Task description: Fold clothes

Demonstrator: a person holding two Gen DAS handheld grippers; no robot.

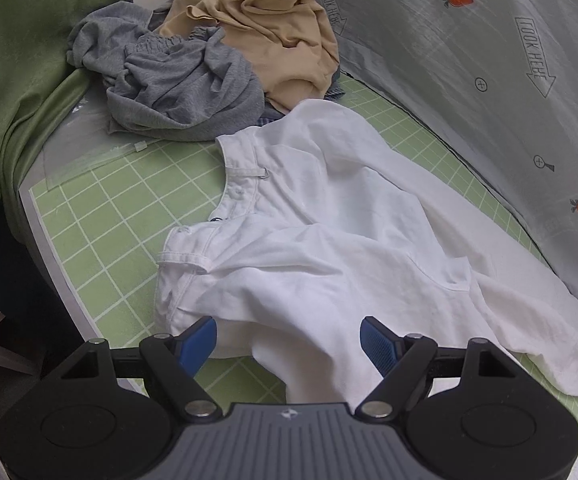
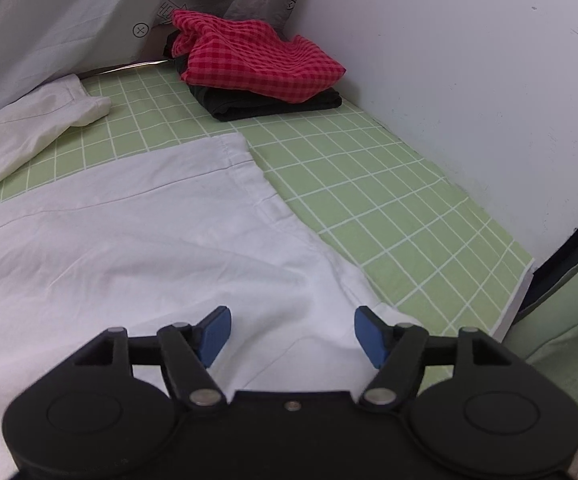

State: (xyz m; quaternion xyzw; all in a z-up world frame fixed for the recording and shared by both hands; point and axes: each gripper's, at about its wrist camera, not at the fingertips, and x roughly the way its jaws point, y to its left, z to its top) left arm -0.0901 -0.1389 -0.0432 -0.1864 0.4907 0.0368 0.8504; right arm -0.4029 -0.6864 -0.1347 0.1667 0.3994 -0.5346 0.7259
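so, from left to right. at the far left of the left wrist view a green cloth hangs beside the tabletop, which wears a green grid mat. toward the back a loose pile waits: a crumpled grey garment with a tan garment heaped just beside and partly over it, likely kept there to be out of the working space. in front lie the white trousers, waistband toward the left and legs running right, spread but rumpled, not folded. my left tongs hover low over the near edge of the trousers with the blue pads well apart, clamped on nothing. a grey printed sheet stands along the right as a backdrop.

in the right wrist view one trouser leg lies flat across the mat, its hem toward the far side, and the other leg is splayed off to the left. my right tongs sit over the cloth, also spread wide and gripping nothing. at the back corner, against the white wall, a red checked garment rests on a dark garment; both look folded and stacked, so i judge that corner is where finished pieces go.
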